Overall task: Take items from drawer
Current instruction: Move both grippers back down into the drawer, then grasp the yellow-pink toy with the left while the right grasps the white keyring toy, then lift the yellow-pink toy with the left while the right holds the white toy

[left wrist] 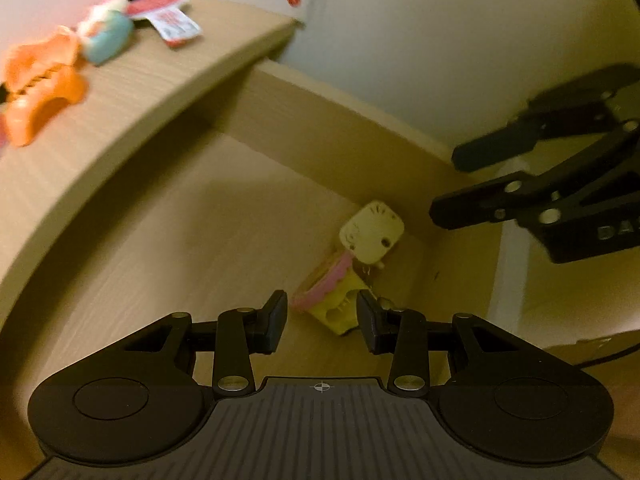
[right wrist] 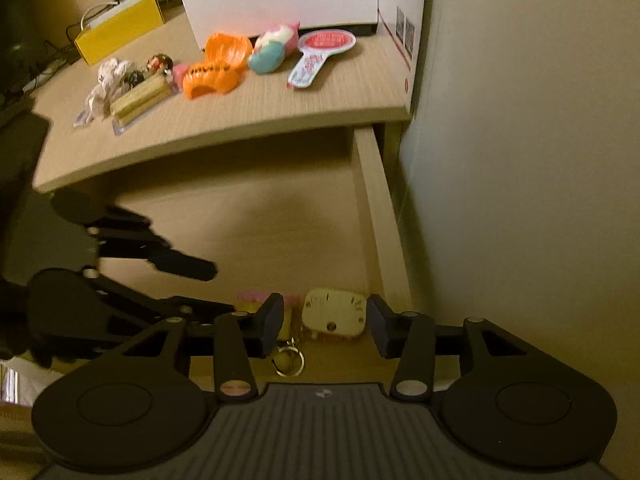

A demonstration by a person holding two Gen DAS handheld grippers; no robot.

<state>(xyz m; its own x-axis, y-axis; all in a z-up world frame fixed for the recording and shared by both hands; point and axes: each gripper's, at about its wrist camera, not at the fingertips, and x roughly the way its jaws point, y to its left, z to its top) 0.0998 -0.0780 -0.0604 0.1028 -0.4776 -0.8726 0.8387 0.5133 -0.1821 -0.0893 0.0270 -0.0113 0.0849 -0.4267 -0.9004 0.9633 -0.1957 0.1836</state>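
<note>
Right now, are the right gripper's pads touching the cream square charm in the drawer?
Apart. In the right wrist view, the right gripper straddles the cream charm, with drawer floor showing between each pad and the charm's sides.

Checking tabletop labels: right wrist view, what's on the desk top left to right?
yellow box → crumpled paper → orange toy → blue-and-pink plush → red-and-white tag
</note>
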